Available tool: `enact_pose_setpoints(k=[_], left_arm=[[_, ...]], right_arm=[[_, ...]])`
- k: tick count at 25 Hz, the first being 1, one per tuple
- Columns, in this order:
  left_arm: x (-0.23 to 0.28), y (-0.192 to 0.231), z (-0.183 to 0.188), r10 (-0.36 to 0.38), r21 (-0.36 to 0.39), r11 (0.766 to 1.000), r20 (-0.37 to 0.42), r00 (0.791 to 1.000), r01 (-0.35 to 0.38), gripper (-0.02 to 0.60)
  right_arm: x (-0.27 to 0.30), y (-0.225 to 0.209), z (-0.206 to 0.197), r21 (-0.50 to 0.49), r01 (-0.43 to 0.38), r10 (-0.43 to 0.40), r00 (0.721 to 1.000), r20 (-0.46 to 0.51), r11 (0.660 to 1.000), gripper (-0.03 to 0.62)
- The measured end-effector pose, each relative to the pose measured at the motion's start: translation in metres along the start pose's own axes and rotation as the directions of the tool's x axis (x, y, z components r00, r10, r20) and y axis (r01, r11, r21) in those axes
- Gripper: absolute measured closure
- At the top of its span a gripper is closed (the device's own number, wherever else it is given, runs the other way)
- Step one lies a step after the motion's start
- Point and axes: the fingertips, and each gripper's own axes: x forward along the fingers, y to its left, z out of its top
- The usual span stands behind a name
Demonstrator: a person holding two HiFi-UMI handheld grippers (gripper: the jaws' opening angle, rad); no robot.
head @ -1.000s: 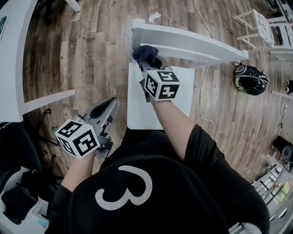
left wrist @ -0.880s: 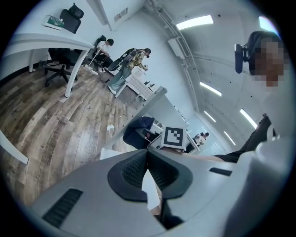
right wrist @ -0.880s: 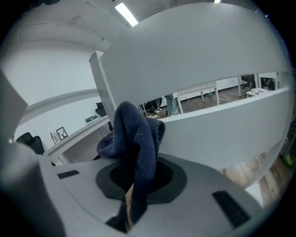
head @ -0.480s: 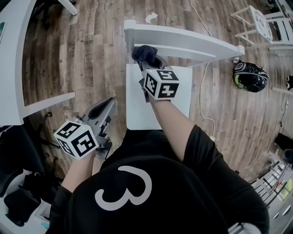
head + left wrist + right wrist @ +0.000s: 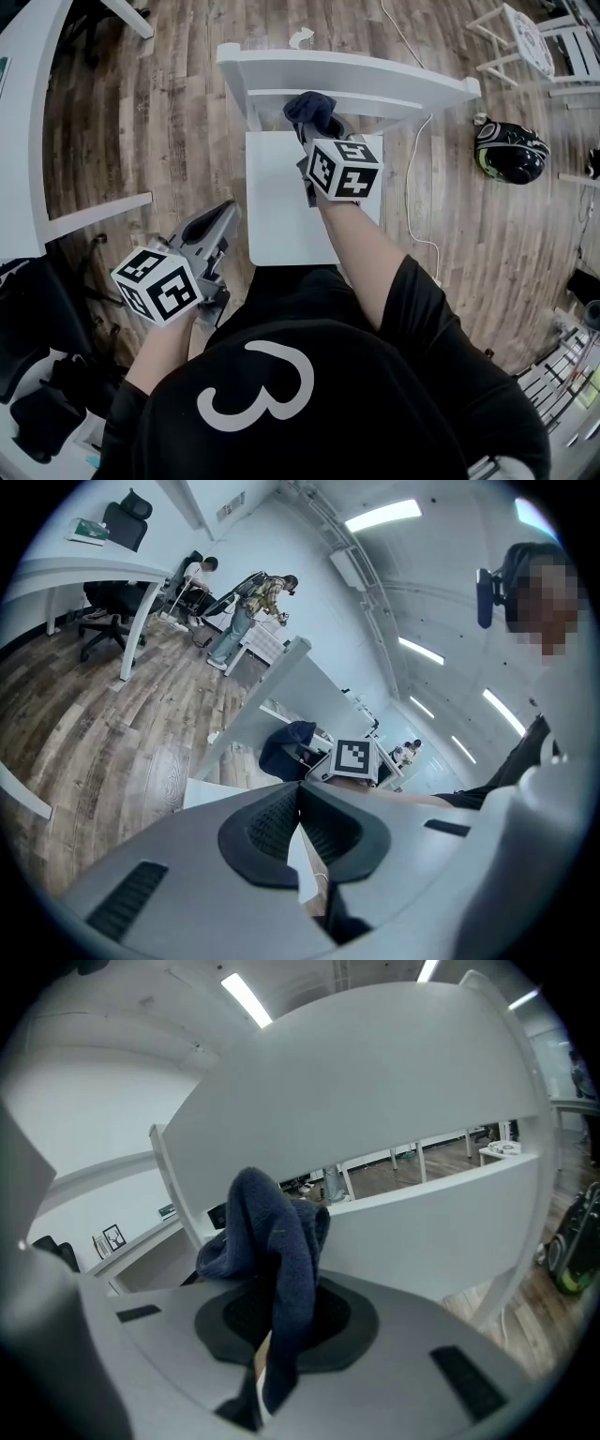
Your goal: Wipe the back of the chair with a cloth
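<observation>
A white chair stands in front of me, its backrest [image 5: 356, 80] across the top of the head view and its seat [image 5: 277, 206] below. My right gripper [image 5: 314, 117] is shut on a dark blue cloth [image 5: 307, 106], which sits against the inner face of the backrest's lower rail. In the right gripper view the cloth [image 5: 272, 1232] hangs bunched between the jaws, with the broad white backrest [image 5: 394, 1101] just beyond. My left gripper [image 5: 220, 220] is held low at the left of the seat, shut with nothing in it. The left gripper view shows the cloth [image 5: 286, 747] from the side.
A white desk [image 5: 28, 122] curves along the left. A dark helmet [image 5: 511, 150] lies on the wooden floor at the right, with a white cable [image 5: 412, 187] trailing beside the chair. A white stool [image 5: 530, 42] stands at the top right. People stand far off [image 5: 248, 607].
The right gripper with the cloth has slid to the right along the backrest, away from its left post. The left gripper has stayed where it was.
</observation>
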Motion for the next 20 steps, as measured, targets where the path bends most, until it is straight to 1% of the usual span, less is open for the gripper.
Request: enact_pose_setpoints(k=[5, 9, 20], left_arm=[[0.016, -0.019, -0.009, 0.000, -0.003, 1.000, -0.017, 1.000, 0.000, 0.568], [0.033, -0.036, -0.013, -0.006, 0.002, 1.000, -0.025, 1.000, 0.006, 0.568], [0.075, -0.080, -0.020, -0.018, 0.011, 1.000, -0.027, 0.999, 0.018, 0.568]], right_arm=[[-0.015, -0.031, 0.004, -0.004, 0.015, -0.015, 1.000, -0.003, 1.000, 0.545], [-0.031, -0.064, 0.007, -0.009, 0.035, -0.035, 0.999, -0.001, 0.999, 0.545], [-0.075, -0.153, 0.017, 0.034, 0.112, -0.113, 0.994, 0.005, 0.993, 0.545]])
